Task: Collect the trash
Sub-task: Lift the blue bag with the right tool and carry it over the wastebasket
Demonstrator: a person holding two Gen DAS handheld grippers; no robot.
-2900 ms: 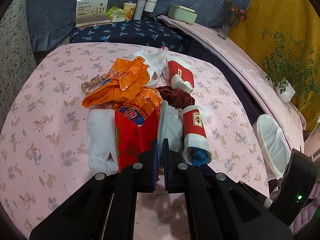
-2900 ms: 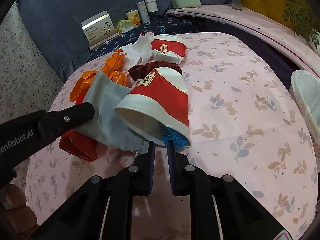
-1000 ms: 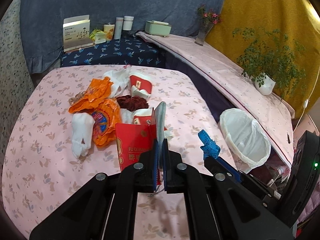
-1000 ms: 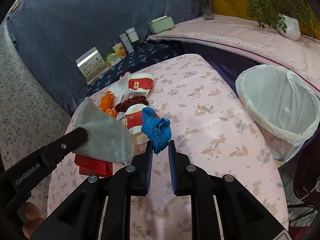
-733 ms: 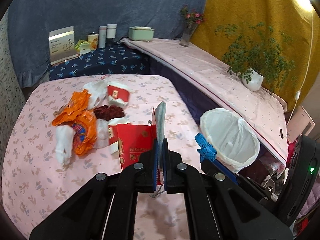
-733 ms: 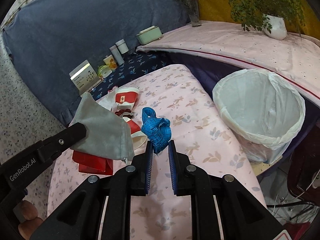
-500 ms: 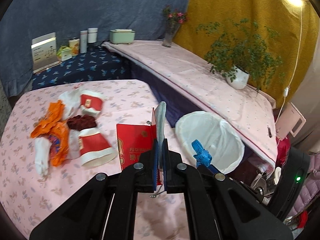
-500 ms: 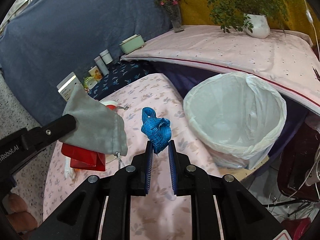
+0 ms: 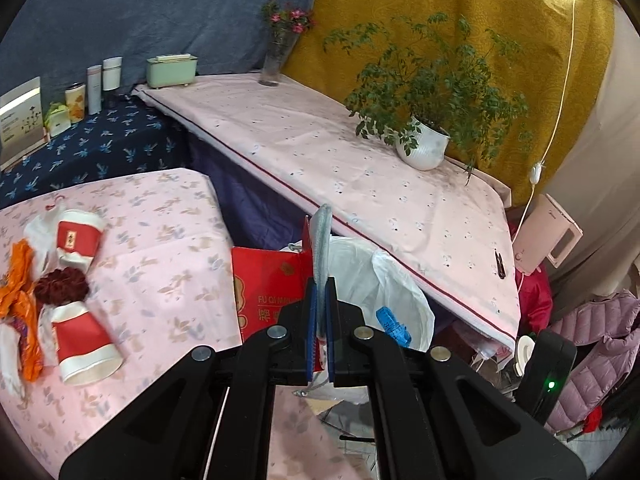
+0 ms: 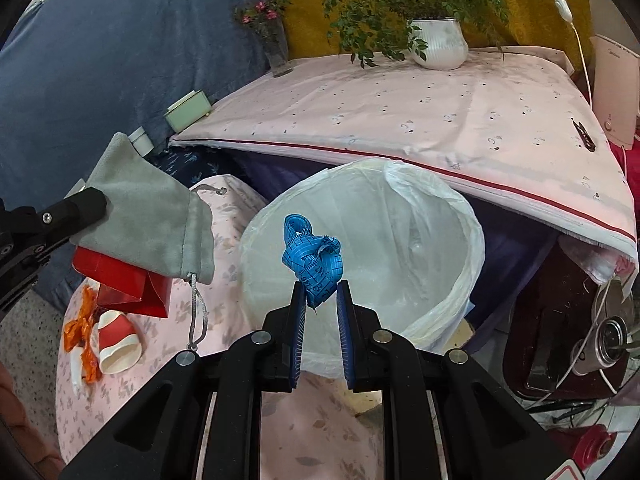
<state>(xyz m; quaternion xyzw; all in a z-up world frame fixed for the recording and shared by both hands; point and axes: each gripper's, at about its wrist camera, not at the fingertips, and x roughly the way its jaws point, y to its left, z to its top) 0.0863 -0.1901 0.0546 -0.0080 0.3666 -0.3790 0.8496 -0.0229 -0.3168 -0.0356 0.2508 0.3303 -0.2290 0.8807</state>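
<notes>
Where pads pinch: crumpled blue tape measure (image 10: 313,257), soft grey pouch (image 10: 149,213).

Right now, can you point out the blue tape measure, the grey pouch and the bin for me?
blue tape measure (image 10: 312,256), right wrist view, middle of the crumpled bundle.
grey pouch (image 10: 152,216), right wrist view, centre of the cloth.
bin (image 10: 448,200), right wrist view, far rim of its white liner.

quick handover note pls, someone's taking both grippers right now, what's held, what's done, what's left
Left gripper: shut on grey pouch and red paper bag together.
Right gripper: shut on blue tape measure, in front of the lined bin.
Done: nothing visible in the bin.
Left: drop all three in. Still on the pink table: two red paper cups, orange wrapper, maroon scrunchie, white plastic.
</notes>
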